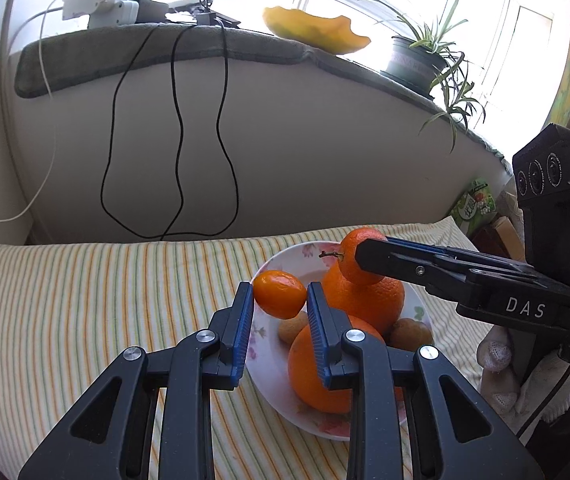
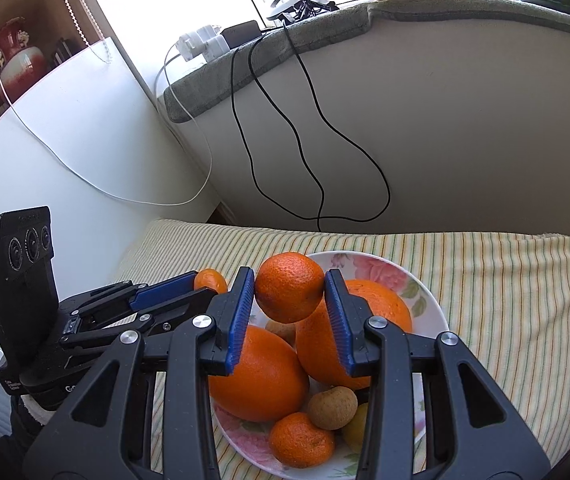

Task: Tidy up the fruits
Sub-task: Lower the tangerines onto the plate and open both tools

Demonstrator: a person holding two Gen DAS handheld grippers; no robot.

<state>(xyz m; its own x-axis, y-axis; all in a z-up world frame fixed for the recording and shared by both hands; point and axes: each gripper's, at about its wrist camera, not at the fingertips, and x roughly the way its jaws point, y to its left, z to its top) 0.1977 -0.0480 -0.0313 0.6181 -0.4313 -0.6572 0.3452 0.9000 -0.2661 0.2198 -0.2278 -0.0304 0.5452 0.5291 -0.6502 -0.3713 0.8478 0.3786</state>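
— What do you hold now?

— My left tongs (image 1: 279, 294) are clenched on a small mandarin (image 1: 279, 294), at the plate's (image 1: 281, 380) left rim. My right tongs (image 2: 289, 288) grip a rough tangerine (image 2: 289, 286), lifted above the two big oranges (image 2: 259, 374) on the same plate.

— What can go wrong?

— Both fruits are round and held only at their sides, so one may slip and roll over the striped cloth (image 2: 505, 300) toward the surface's edge. Also the two tongs are near each other; if I move carelessly they may knock.

— And the plate?

— It is crowded. A falling fruit could push out the small brown fruit (image 2: 332, 407). The plate's near rim is hidden behind the tongs, so I cannot say how much room is there.
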